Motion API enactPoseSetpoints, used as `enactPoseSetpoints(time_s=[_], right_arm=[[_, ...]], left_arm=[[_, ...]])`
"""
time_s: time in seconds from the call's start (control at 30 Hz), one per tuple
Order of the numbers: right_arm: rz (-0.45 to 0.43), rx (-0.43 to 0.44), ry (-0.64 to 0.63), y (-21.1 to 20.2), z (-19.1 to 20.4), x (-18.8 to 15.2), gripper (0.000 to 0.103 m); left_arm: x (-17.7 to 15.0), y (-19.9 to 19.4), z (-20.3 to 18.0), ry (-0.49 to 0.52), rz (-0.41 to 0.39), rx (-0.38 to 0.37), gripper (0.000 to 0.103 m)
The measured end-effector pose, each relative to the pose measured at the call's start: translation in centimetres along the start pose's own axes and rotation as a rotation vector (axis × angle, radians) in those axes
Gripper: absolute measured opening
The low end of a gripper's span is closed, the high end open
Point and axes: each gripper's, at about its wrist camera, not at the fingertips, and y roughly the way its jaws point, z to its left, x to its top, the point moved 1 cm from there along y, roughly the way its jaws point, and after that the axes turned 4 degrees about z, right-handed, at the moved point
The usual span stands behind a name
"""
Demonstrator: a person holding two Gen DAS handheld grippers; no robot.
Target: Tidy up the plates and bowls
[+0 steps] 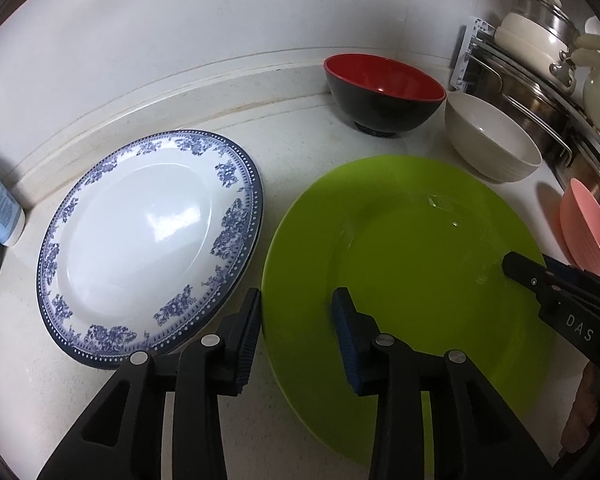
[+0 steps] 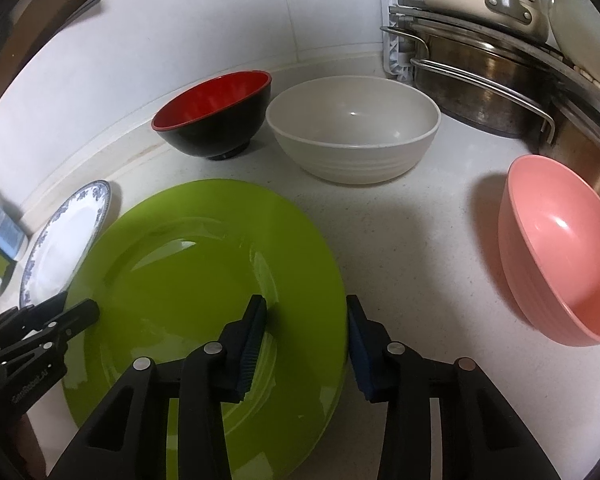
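Jaws of left gripper [image 1: 296, 300] straddle the green plate [image 1: 412, 264] at its left rim, pads apart, not pressing. Right gripper [image 2: 306, 308] likewise parted across the opposite rim. Plate flat on desk [image 2: 412, 248], beside blue-patterned plate [image 1: 148, 240]; three bowls behind.

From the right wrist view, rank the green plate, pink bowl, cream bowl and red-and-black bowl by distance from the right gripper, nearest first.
1. Green plate: its right rim sits between the fingers of the right gripper.
2. Pink bowl: off to the right.
3. Cream bowl: straight ahead, farther back.
4. Red-and-black bowl: back left, by the wall.
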Motion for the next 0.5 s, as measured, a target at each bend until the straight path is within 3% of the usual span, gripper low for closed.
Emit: enactPoseSetpoints(time_s=[0.5], right_arm=[[0.001, -0.018, -0.012, -4.3, 1.5, -0.4, 0.04]], left_arm=[[-1.8, -5.9, 1.9, -0.041, -0.058, 0.009, 0.035]])
